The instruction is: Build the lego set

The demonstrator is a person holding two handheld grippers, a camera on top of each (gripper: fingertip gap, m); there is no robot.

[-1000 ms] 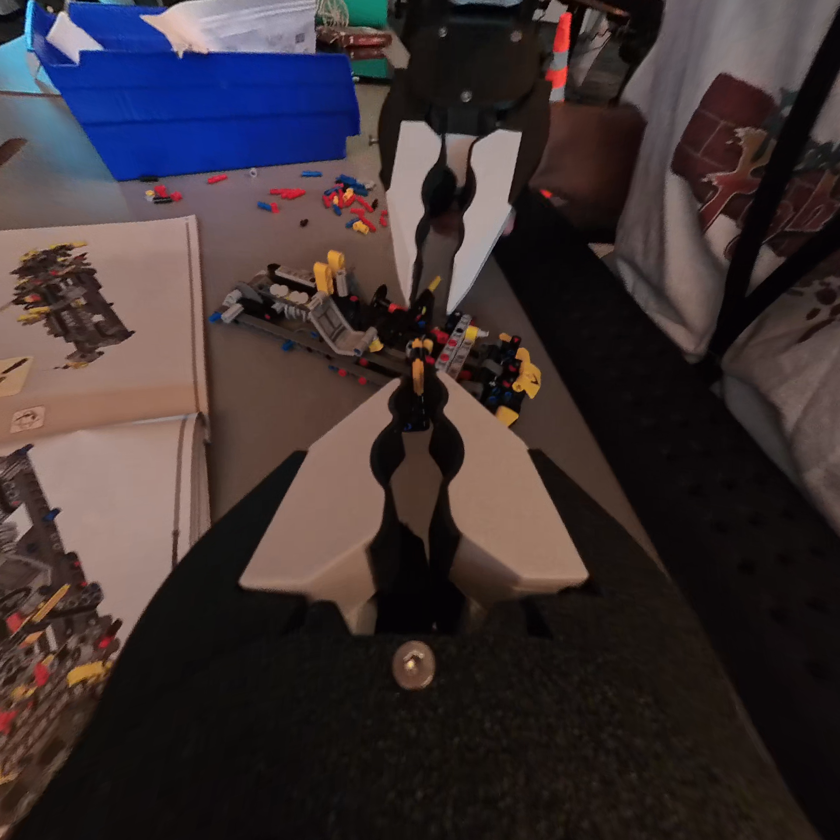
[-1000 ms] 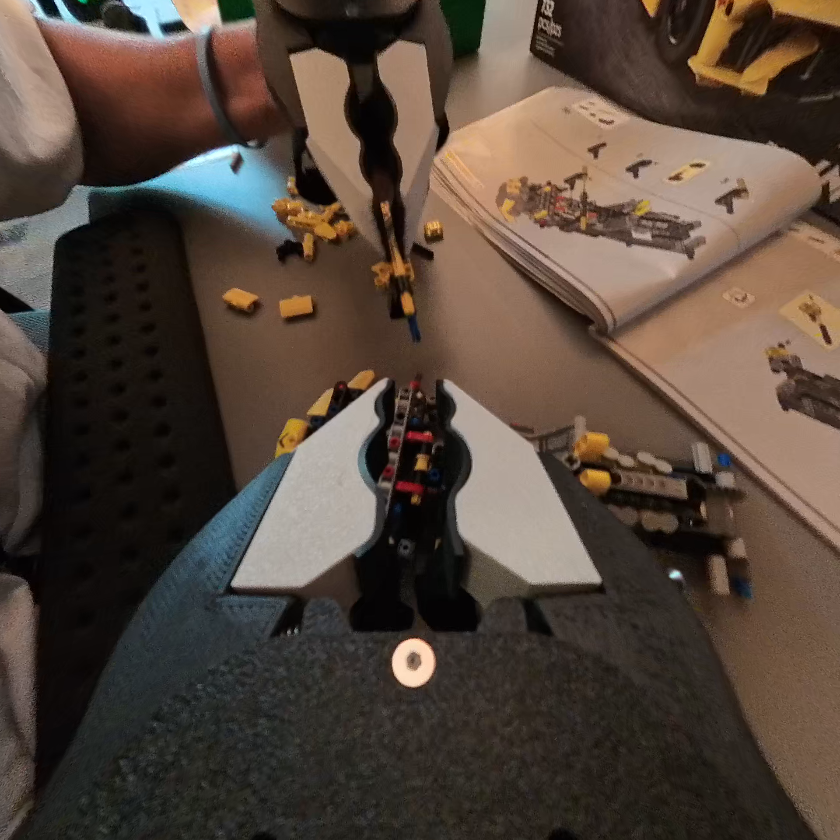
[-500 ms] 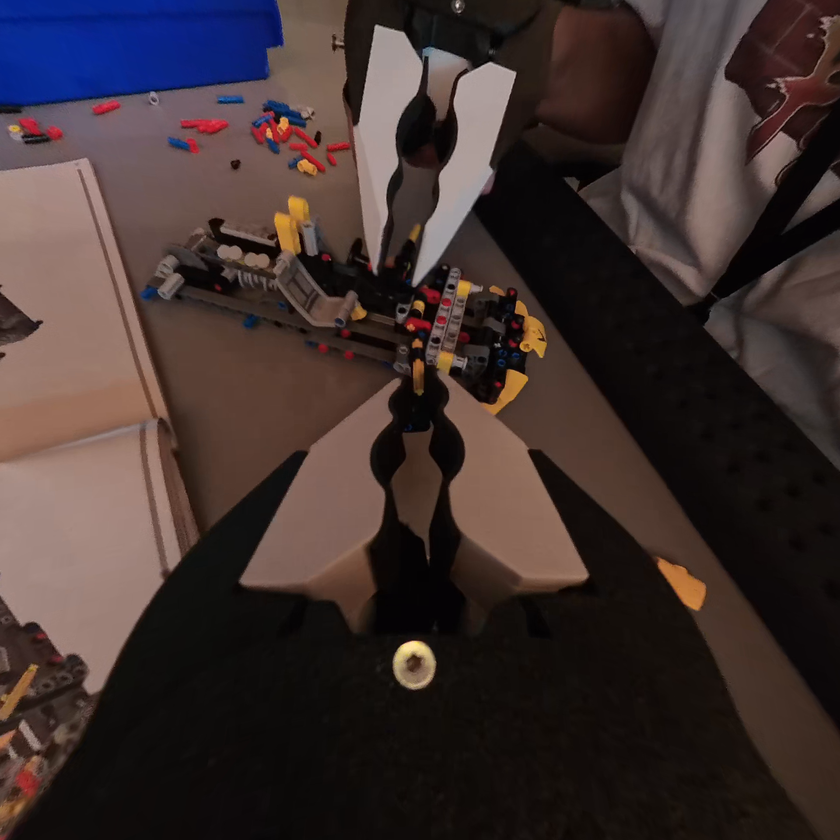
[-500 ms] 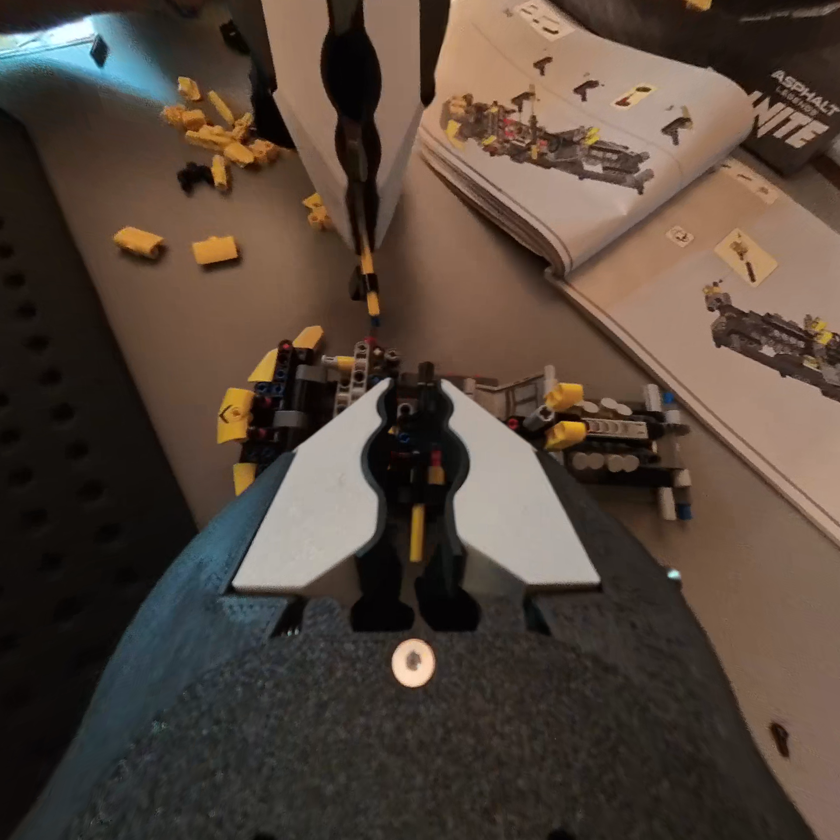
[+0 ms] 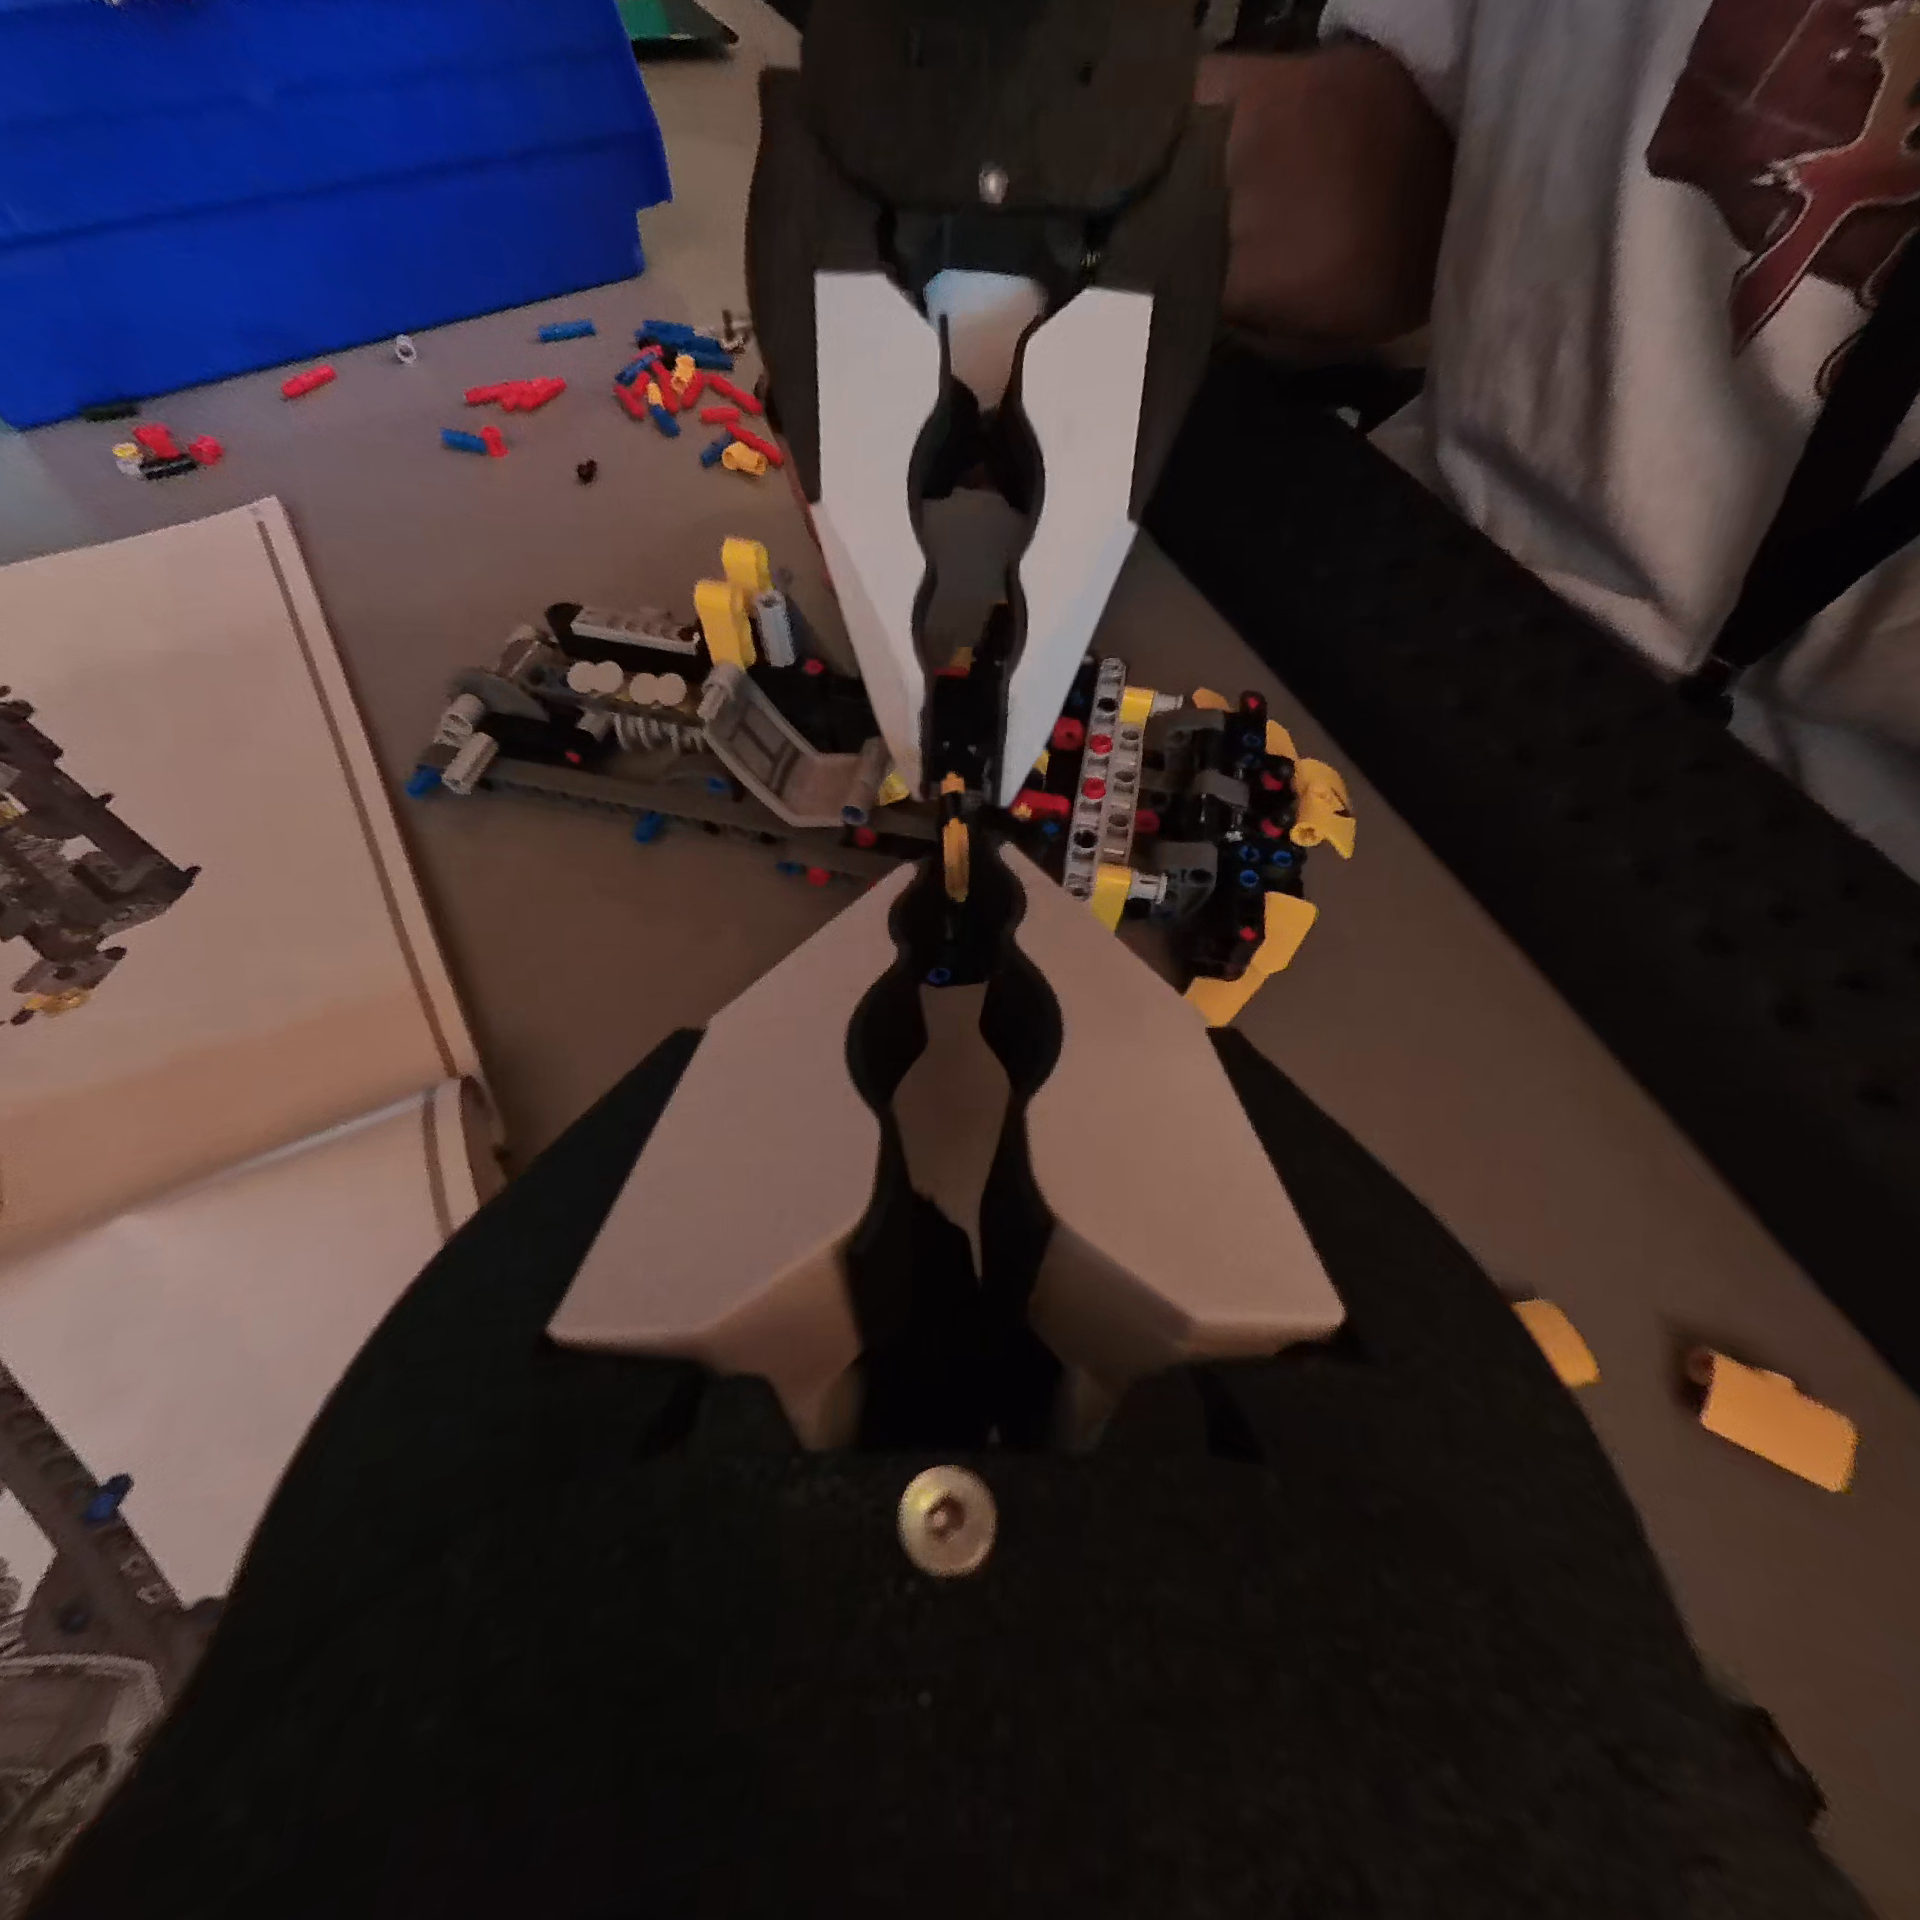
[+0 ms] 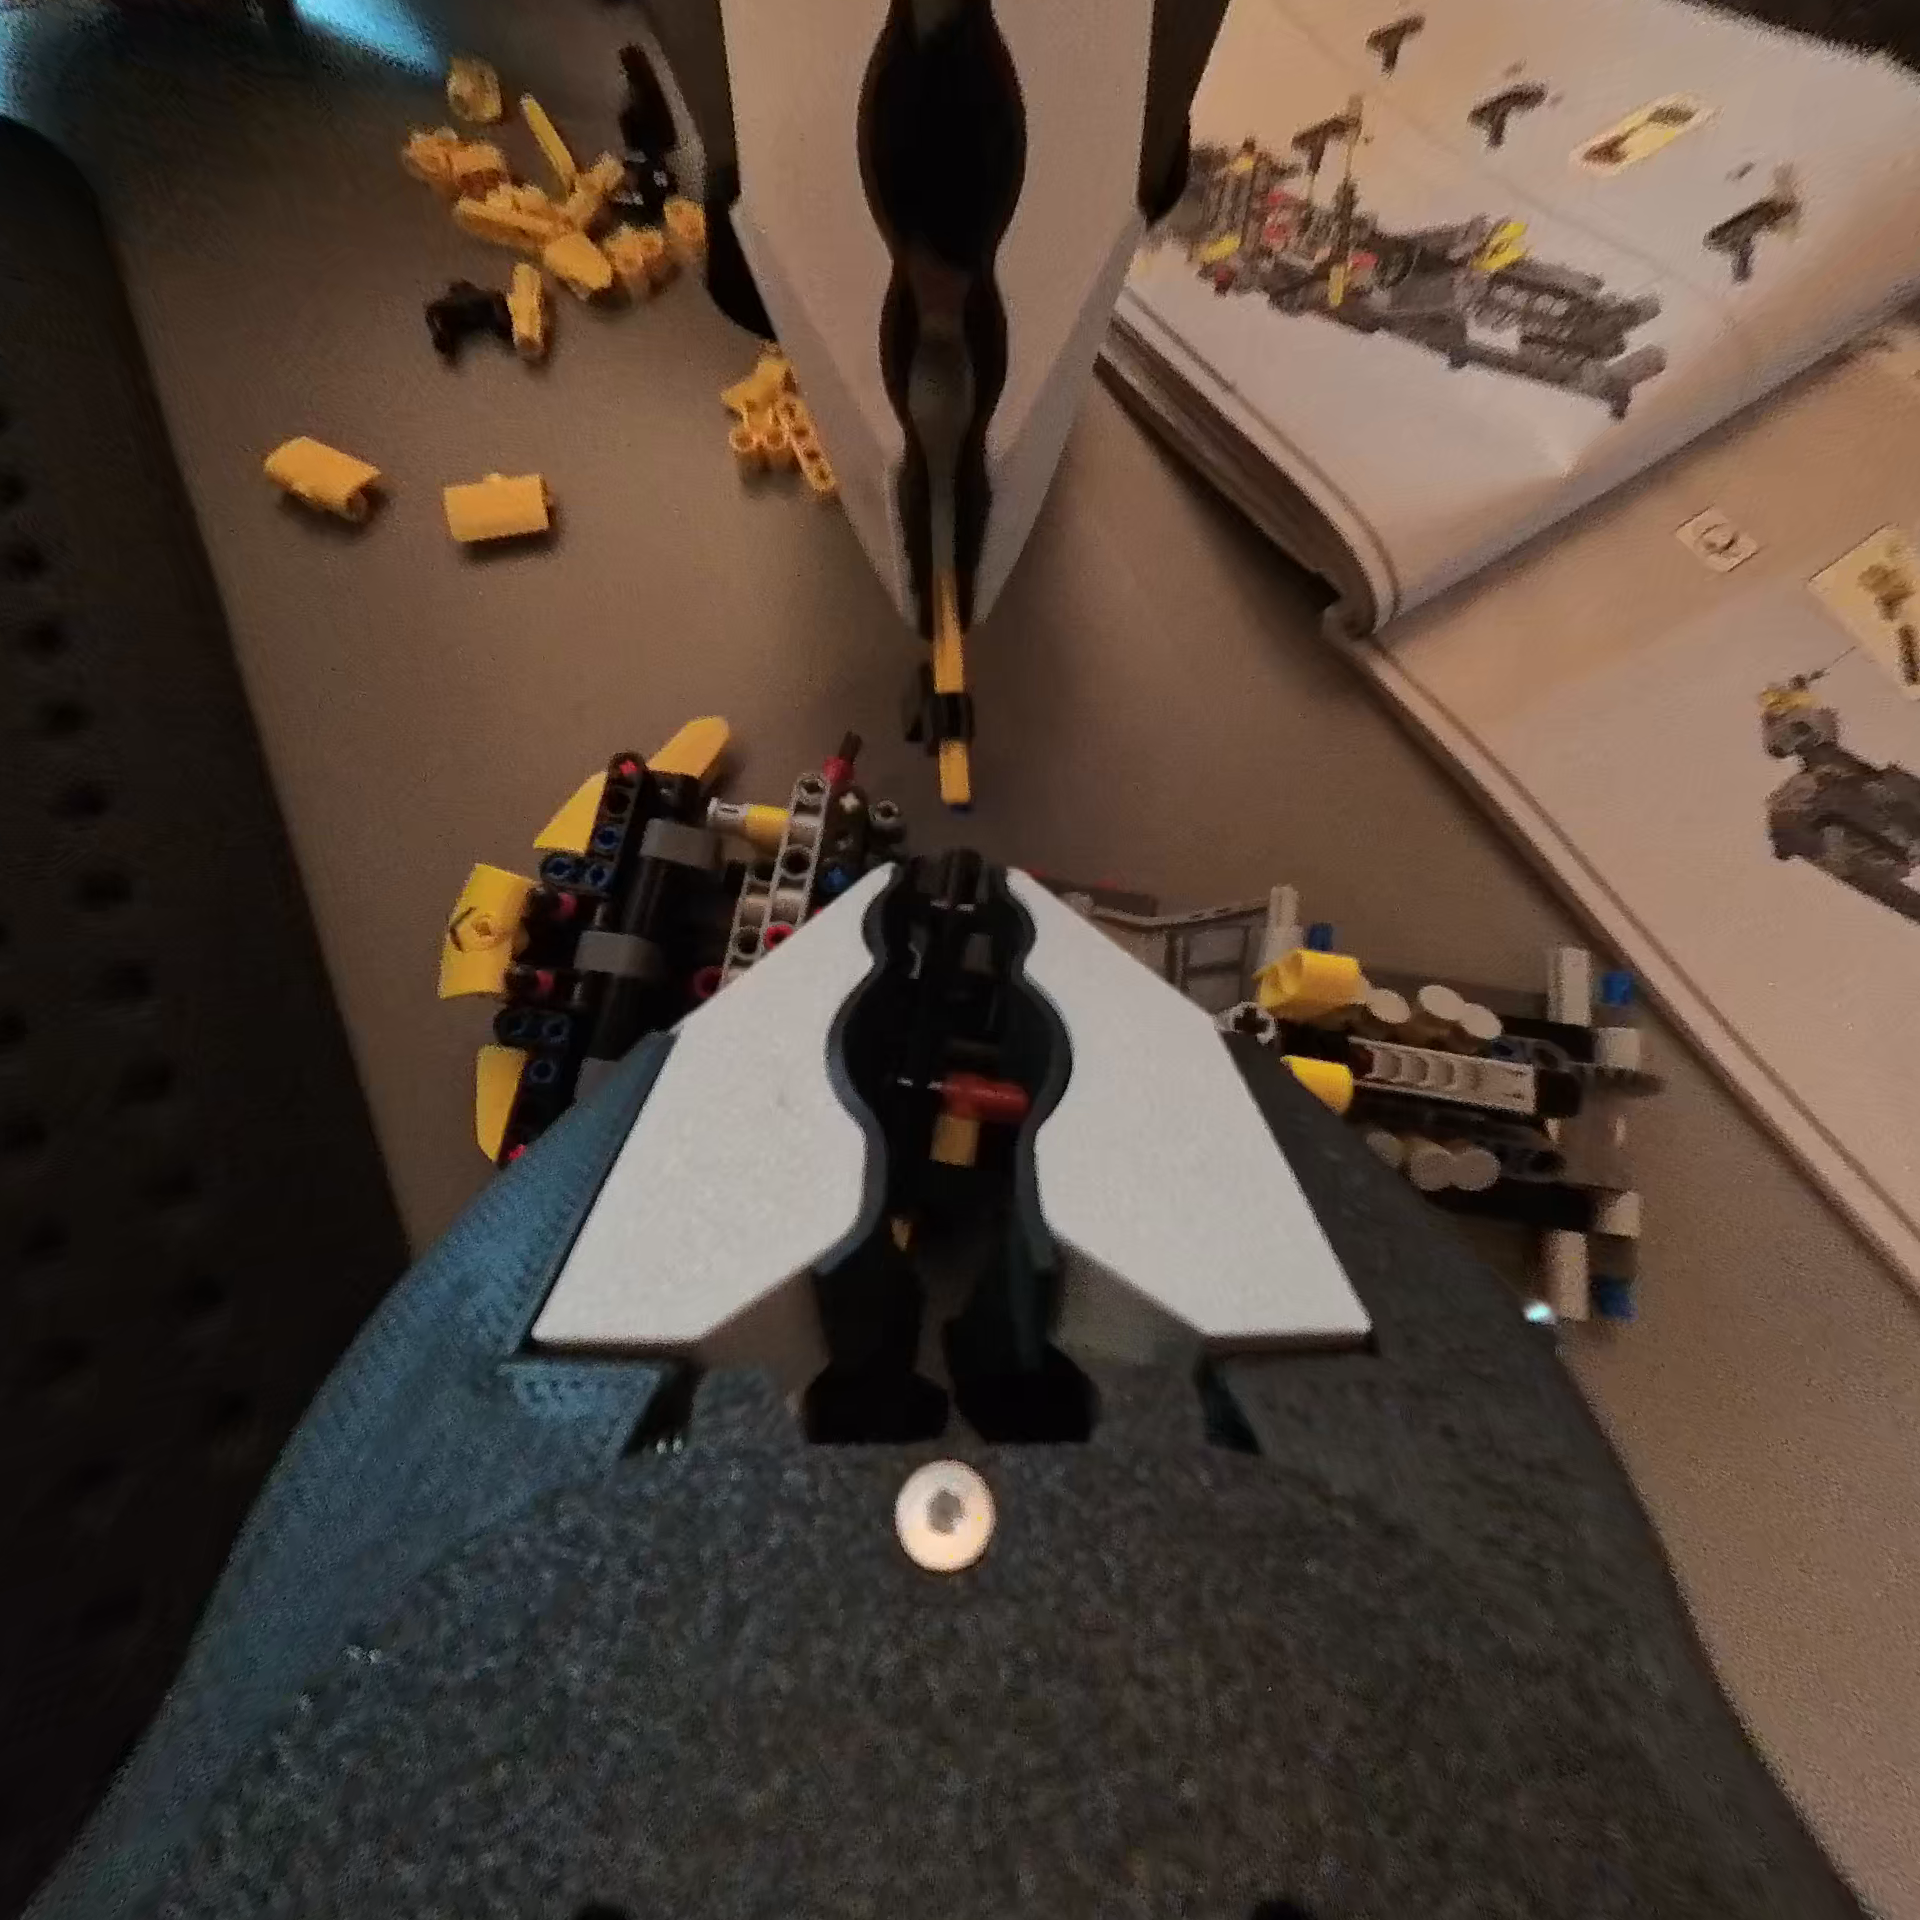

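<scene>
Two tools meet nose to nose over the build. The left tool (image 5: pixel 951 883) is clamped on a slim yellow-and-black piece (image 6: pixel 948 717), whose free end hangs just above the tabletop (image 5: pixel 582 935), right beside the half-built car chassis (image 5: pixel 727 727). The right tool (image 6: pixel 956 883) sits low over the middle of that chassis, its fingers nearly together around a black upright part; whether it truly grips it I cannot tell.

Risks, as I judge them: the piece is held only by one end, so a slanted push against the chassis could twist it in the fingers or flick it out. If the right tool's hold is loose, the model may slide or tip under the pressing force, and pins could pop. Loose yellow parts (image 6: pixel 499 509) lie near, an instruction booklet (image 6: pixel 1558 364) beside, and red and blue pins (image 5: pixel 675 395) farther off by a blue bin (image 5: pixel 312 208); a dropped piece could get lost among them.
</scene>
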